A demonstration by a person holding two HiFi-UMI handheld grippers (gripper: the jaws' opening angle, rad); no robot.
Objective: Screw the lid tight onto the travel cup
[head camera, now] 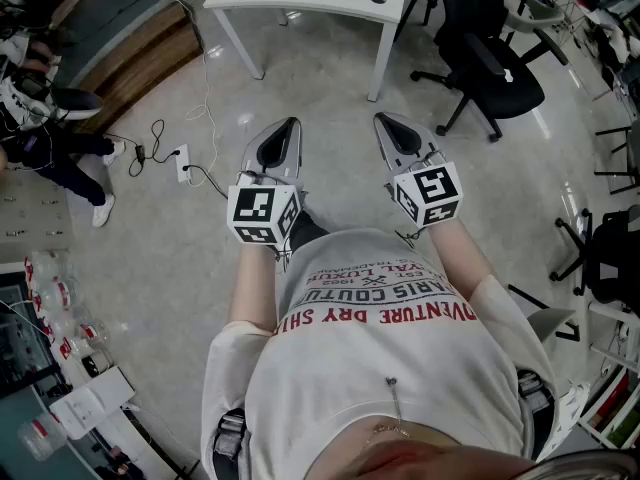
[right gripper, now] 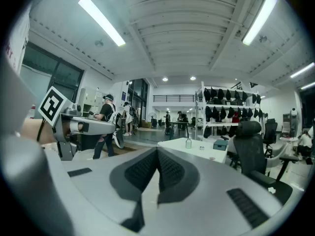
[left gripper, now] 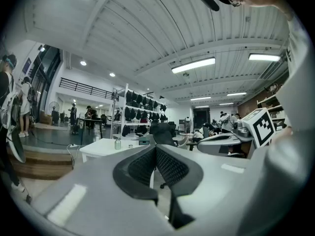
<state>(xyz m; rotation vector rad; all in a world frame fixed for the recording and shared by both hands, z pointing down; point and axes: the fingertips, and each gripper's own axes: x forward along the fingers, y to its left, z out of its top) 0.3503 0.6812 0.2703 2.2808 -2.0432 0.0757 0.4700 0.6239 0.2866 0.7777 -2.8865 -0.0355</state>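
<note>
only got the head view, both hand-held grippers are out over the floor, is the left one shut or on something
Observer: The left hand-held gripper is shut, pads together, nothing between them.
Operator: and the right one
Observer: The right hand-held gripper is shut and empty too.
Operator: table's cut off at the top of my frame, is the cup upright
Observer: Yes. The right gripper view shows the travel cup upright on the white table, with a small round piece, maybe the lid, lying apart beside it.
</note>
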